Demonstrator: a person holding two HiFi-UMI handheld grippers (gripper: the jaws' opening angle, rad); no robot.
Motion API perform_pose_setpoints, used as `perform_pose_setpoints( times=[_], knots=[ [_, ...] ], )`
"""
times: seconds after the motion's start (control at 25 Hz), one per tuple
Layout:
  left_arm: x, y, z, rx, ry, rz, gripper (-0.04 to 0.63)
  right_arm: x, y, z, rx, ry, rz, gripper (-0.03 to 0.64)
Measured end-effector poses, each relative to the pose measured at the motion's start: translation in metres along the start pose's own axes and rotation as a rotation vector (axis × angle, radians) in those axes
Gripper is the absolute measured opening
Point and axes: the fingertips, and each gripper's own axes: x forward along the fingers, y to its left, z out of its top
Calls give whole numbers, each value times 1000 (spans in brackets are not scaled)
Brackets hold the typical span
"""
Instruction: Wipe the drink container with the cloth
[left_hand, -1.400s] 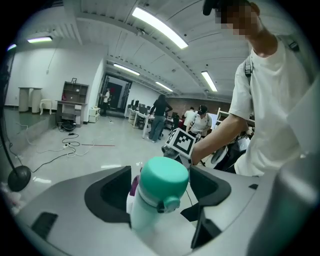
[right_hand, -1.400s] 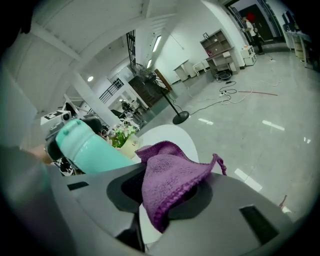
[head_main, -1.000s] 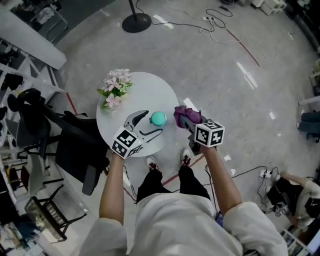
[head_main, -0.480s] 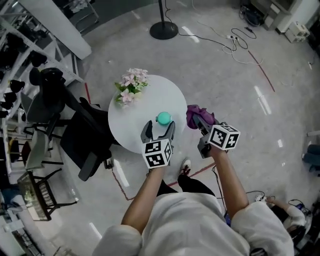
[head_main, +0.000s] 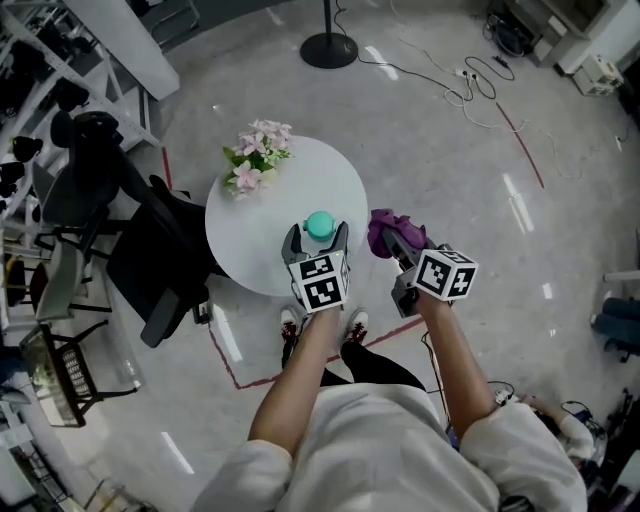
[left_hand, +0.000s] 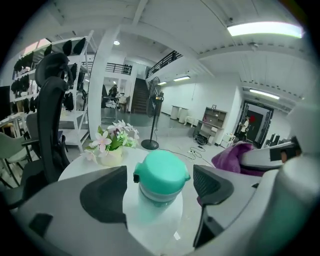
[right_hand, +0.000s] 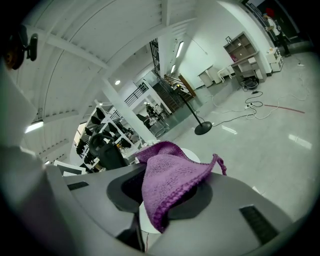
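The left gripper (head_main: 317, 236) has rolled upright since a second ago. Its jaws, just opening wider, flank the drink container (head_main: 319, 223) at the round table's (head_main: 250, 235) near edge without touching it. Off the table's right edge, the right gripper (head_main: 398, 240) clamps the purple cloth (head_main: 383, 227).

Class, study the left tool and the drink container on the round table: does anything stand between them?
Nothing visible does. The left tool, its jaws just opened wider, straddles the drink container without touching it. The flowers sit behind it; the cloth is held in the right tool, off to one side.
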Motion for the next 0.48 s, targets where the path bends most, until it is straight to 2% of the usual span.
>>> perform_pose_setpoints(
  times=[0.08,0.16,0.28,0.4,0.48],
  knots=[
    [2,1,3,30,0,-11,407,3,0,-2,1,2,-4,103],
    [3,0,3,63,6,-40,354,6,1,-2,7,-1,-9,103],
    [4,-3,4,107,21,-99,353,9,5,-1,10,-8,-10,103],
    [4,-7,4,180,28,-205,353,12,7,0,7,-17,-17,103],
    [4,-13,3,250,24,-312,353,13,8,0,14,-23,-19,103]
  ],
)
